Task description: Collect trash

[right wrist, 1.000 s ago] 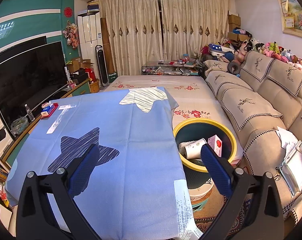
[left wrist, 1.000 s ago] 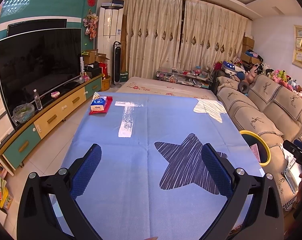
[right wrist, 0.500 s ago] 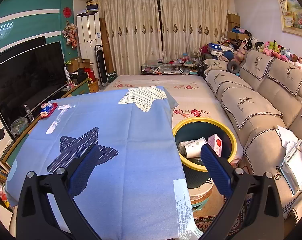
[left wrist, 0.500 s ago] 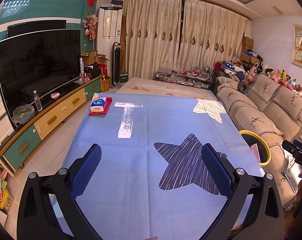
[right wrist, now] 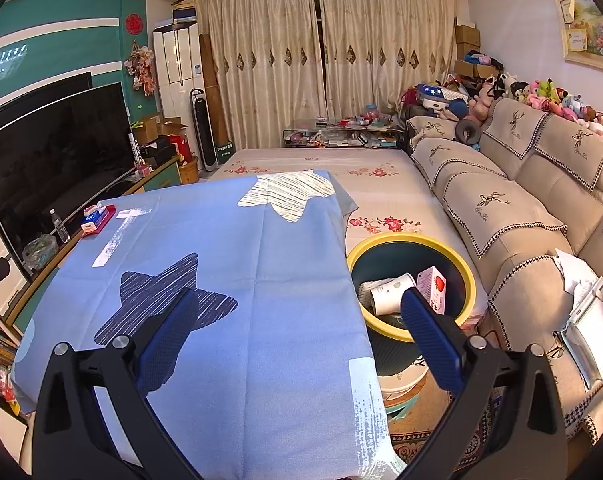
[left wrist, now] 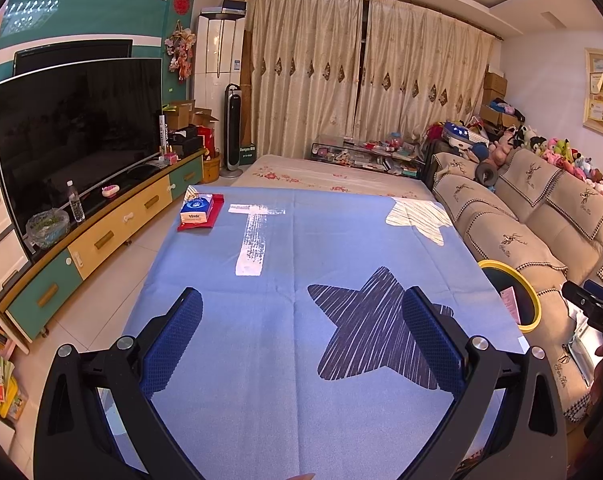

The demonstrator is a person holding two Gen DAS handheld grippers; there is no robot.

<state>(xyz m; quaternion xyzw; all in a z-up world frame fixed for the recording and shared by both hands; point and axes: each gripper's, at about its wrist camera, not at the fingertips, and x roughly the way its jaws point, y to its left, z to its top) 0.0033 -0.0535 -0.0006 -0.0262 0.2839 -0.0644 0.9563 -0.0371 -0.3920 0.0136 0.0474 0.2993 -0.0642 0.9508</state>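
I see both tongs released, empty | left tongs (left wrist: 301, 320) over bench centre; right tongs (right wrist: 299, 316) at bench's right edge | yellow-rimmed bin (right wrist: 467, 276) holding trash just beyond right finger

1. The blue cloth (left wrist: 301, 248) on the desk lies bare across its near and middle stretch.
2. A tissue pack on a red tray (left wrist: 200, 213) occupies the far left corner.
3. The yellow-rimmed bin (right wrist: 411, 284) stands just beside the desk's right edge, between desk and sofa (right wrist: 521, 216), its mouth unobstructed from above.
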